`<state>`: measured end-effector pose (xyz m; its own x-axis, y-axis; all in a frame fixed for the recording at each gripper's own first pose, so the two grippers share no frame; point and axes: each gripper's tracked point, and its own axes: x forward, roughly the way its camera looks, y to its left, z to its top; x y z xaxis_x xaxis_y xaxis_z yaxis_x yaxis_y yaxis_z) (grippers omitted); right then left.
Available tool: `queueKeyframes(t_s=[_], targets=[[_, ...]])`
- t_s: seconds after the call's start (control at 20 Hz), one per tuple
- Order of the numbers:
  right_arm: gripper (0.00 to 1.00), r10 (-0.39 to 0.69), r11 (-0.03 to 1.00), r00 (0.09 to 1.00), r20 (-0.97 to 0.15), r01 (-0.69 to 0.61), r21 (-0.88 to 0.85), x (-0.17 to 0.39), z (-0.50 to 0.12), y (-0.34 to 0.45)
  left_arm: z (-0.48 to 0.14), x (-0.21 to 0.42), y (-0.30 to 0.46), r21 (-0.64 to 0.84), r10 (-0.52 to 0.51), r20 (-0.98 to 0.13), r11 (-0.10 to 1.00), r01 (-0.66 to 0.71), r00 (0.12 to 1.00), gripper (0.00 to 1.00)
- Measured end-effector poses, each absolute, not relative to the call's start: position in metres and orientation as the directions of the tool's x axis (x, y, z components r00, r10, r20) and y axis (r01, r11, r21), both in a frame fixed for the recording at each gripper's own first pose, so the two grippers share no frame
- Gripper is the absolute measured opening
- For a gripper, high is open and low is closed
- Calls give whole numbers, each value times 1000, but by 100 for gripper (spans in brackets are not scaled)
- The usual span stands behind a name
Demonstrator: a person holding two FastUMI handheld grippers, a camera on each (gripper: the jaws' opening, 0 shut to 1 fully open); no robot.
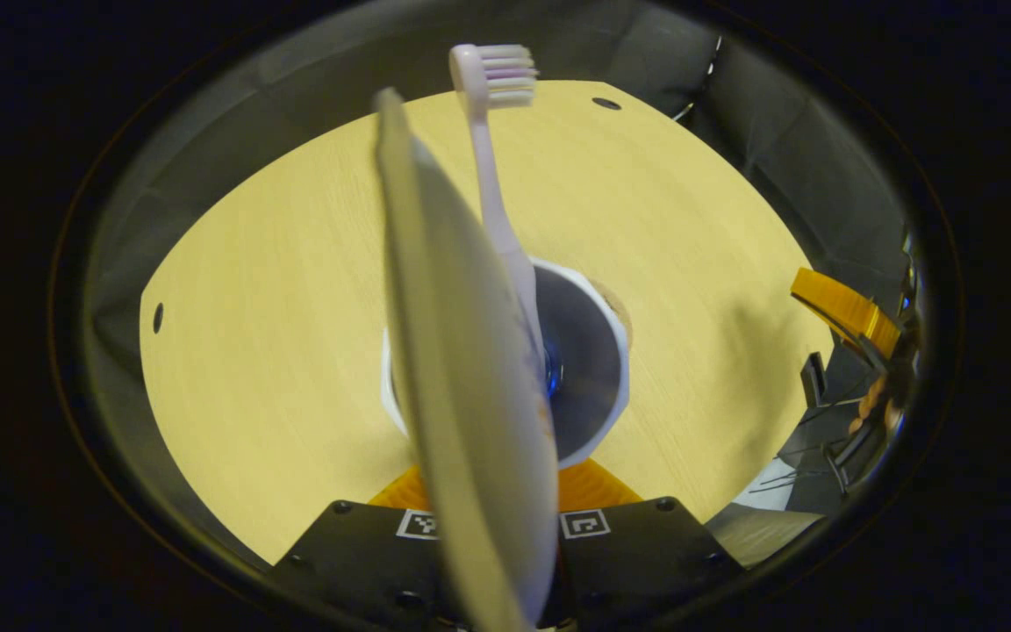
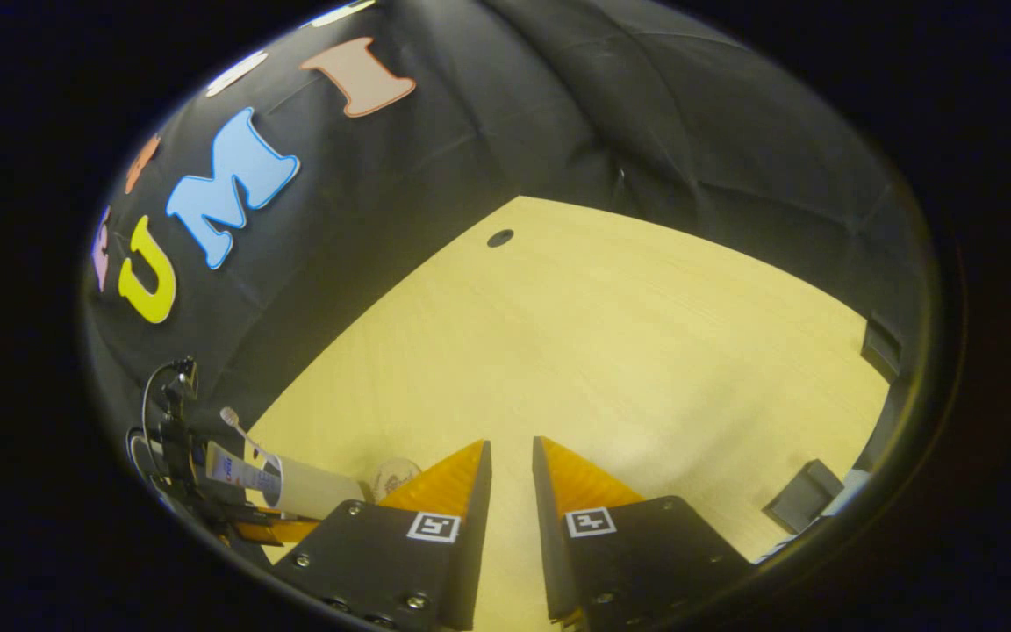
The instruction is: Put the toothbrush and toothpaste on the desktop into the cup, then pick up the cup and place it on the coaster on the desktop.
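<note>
White plastic, the cup [image 1: 598, 369] sits between the fingers of the left gripper [image 1: 505, 491] in the left gripper view, seen from above its rim; the fingers lie against its two sides and grip it. Out of it rise the flat tube of toothpaste [image 1: 462, 369], edge-on and close to the lens, and the toothbrush [image 1: 497, 167], bristles at the top. Just past the cup's far rim a sliver of the round coaster [image 1: 621, 314] shows on the pale wooden desktop [image 1: 277, 290]. At the right edge the other gripper hangs off the desk's side.

In the right gripper view the right gripper [image 2: 510, 456] has its jaws narrow, a thin gap between them and nothing in it. To its left are the cup, held sideways, and the coaster beside it on the desktop
</note>
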<state>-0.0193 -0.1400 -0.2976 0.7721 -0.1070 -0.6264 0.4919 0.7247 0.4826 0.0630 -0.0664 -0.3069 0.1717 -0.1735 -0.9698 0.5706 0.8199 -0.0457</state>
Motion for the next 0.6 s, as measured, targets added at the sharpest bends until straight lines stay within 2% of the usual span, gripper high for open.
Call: queueKeyframes(t_s=[0.6], targets=[[29, -123, 692, 755, -644, 531, 490, -33, -305, -183, -312, 61, -93, -61, -181, -973, 794, 605, 140, 30]])
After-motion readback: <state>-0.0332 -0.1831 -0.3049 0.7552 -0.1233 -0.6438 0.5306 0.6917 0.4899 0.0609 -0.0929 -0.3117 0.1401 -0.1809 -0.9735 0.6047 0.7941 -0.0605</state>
